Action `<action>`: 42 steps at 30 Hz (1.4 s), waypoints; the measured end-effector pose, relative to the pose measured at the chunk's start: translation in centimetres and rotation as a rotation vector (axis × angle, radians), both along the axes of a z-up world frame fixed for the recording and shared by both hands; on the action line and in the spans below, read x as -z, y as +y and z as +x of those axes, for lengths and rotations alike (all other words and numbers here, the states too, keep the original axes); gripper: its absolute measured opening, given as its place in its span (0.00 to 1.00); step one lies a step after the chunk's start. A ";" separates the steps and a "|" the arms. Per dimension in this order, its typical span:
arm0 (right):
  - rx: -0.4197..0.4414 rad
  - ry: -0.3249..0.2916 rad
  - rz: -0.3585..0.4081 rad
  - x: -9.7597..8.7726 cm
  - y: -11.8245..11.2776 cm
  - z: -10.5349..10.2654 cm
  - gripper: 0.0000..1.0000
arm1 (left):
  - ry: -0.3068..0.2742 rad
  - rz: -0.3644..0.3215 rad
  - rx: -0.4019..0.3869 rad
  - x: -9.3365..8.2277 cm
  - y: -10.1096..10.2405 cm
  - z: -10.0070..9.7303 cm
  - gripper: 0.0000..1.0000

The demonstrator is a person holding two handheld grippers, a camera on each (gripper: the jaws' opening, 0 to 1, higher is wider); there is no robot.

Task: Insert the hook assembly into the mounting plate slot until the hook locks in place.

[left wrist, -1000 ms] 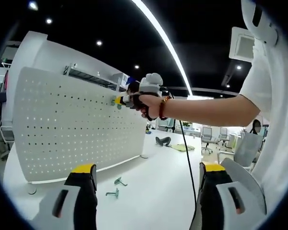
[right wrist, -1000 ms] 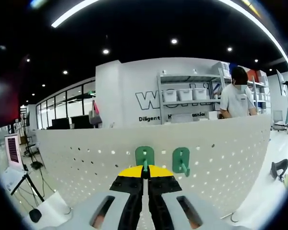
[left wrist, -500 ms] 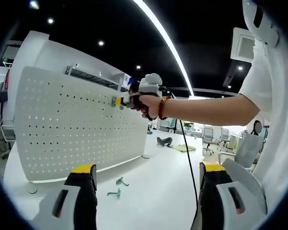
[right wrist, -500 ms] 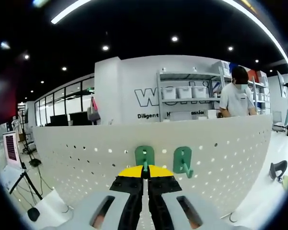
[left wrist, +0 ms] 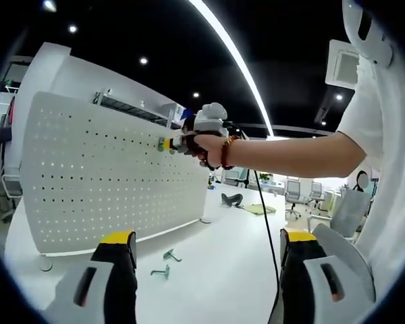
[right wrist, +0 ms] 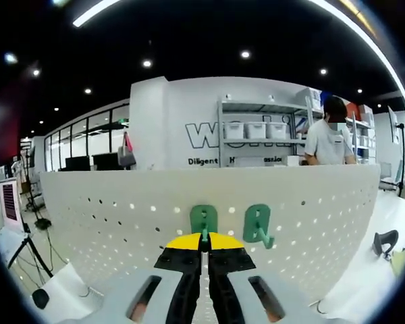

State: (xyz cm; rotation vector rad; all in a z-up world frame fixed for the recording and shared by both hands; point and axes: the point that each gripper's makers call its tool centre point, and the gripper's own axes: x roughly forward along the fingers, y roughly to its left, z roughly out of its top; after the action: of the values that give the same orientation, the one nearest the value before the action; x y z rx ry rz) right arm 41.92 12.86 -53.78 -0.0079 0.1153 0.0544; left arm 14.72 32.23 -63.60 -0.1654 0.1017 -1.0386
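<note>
1. The hook (right wrist: 203,221), a small green plastic piece, sits against the pegboard (right wrist: 121,223), its stem pinched in the right hand-held gripper (right wrist: 203,241), whose jaws are together on it.
2. It looks light and stiff, probably slippery at the stem; a grip low on the stem, pushing straight in, seems safest.
3. A second hook (right wrist: 258,225) hangs just beside it on the board.
4. The left hand-held gripper (left wrist: 206,260) hangs with its jaws wide apart and nothing between them, above the desk (left wrist: 223,270).
5. Two spare hooks (left wrist: 163,263) lie on the desk near the board's foot.
</note>
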 end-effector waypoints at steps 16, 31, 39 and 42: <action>0.005 0.023 -0.062 0.2 0.3 -0.3 0.03 | 0.008 0.010 -0.004 0.1 0.0 -0.1 0.88; -0.044 0.013 -0.062 0.5 0.3 -1.8 0.13 | 0.015 0.042 0.000 0.1 -0.6 -1.1 0.88; -0.040 -0.003 -0.025 0.9 -0.5 -3.4 0.12 | 0.017 0.060 -0.001 -0.1 -1.0 -1.9 0.88; -0.036 -0.007 -0.003 1.1 -1.1 -4.0 0.12 | 0.018 0.070 0.003 -0.2 -1.3 -2.4 0.88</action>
State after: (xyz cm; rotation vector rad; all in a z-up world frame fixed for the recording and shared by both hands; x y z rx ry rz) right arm 37.91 11.79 -54.90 -0.0134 0.1087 0.0899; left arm 12.36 30.97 -63.40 -0.1109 0.1549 -1.0348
